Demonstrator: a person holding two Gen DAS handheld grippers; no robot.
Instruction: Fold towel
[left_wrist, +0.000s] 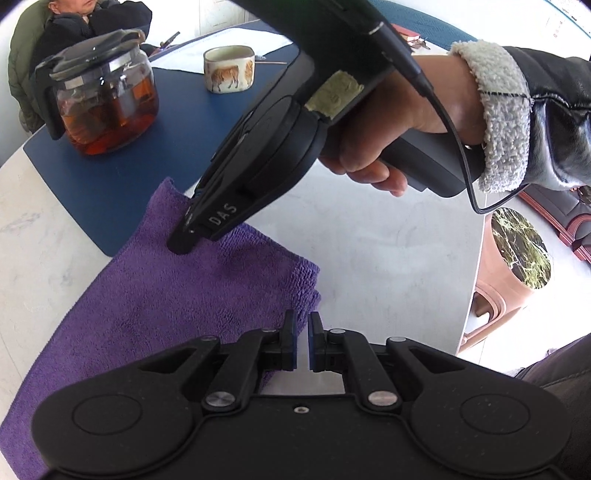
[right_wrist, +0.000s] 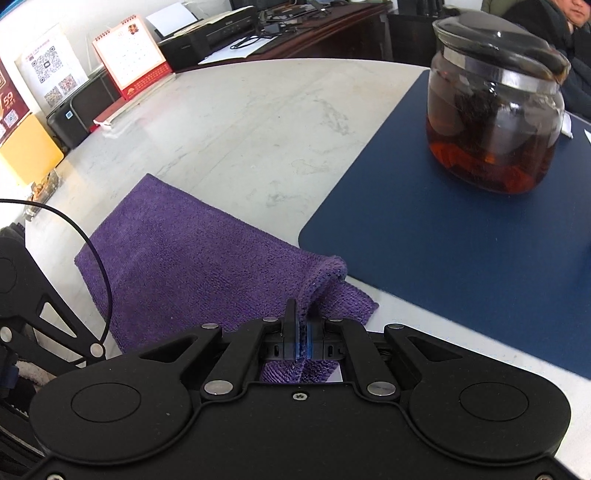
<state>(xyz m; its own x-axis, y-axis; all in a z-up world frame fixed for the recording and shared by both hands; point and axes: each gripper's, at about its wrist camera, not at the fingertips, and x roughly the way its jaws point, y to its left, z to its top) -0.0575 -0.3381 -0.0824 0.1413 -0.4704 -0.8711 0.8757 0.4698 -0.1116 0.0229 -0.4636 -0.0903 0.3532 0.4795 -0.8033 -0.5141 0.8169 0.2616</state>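
Note:
A purple towel (left_wrist: 159, 295) lies folded on the white marble table (left_wrist: 369, 236). My left gripper (left_wrist: 302, 325) hovers over the towel's near corner with a narrow gap between its jaws and nothing in them. My right gripper (left_wrist: 184, 240) comes down from above onto the towel's far edge. In the right wrist view the right gripper (right_wrist: 303, 328) is shut on a raised fold of the towel (right_wrist: 192, 258), pinching the edge near the blue mat.
A glass teapot (right_wrist: 495, 110) of dark tea stands on a blue mat (right_wrist: 461, 240). A ceramic cup (left_wrist: 229, 68) sits further back on the mat (left_wrist: 110, 192). A seated person (left_wrist: 74, 22) is behind the table. A calendar (right_wrist: 129, 55) and printers stand beyond the table edge.

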